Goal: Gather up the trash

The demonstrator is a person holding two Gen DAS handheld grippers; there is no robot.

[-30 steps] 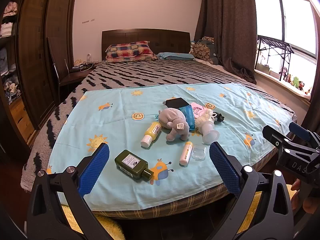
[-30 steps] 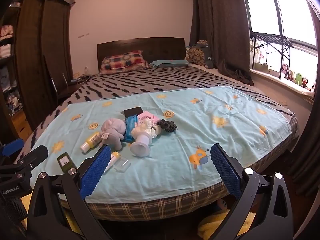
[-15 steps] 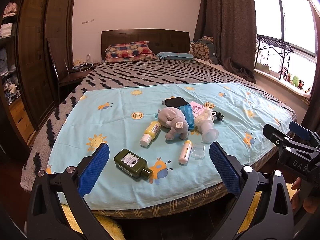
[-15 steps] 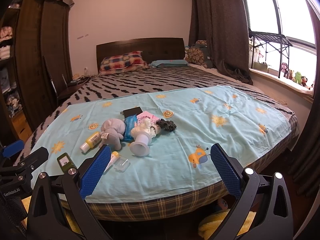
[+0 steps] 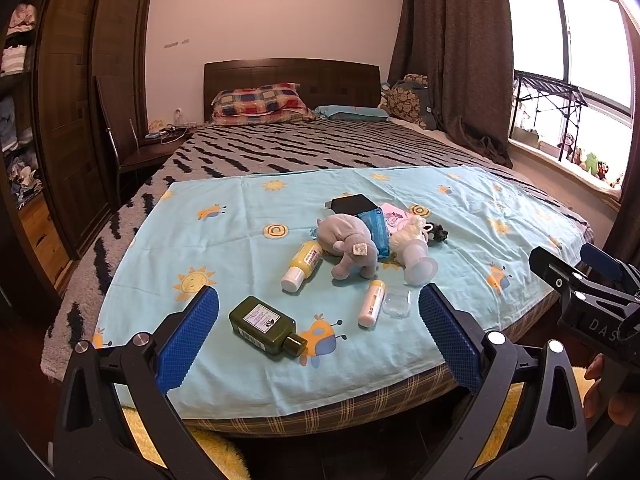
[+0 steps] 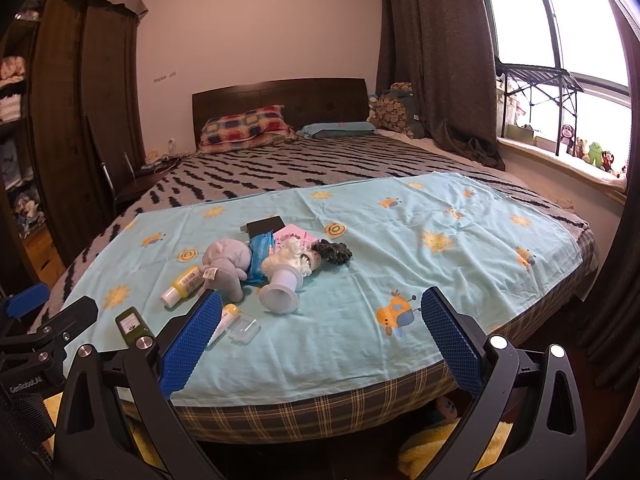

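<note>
A dark green bottle point(image 5: 267, 326) lies on its side near the bed's foot edge. Just beyond lie a small white tube point(image 5: 371, 303) and a clear plastic lid point(image 5: 396, 301), side by side.

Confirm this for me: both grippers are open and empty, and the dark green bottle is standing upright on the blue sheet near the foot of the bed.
One thing is wrong: the dark green bottle is not upright. It lies on its side on the blue sheet, as the left wrist view shows. The rest holds: the left gripper and the right gripper are both open and empty.

green bottle point(image 6: 134, 327) half hidden; bottle labels unreadable
</note>
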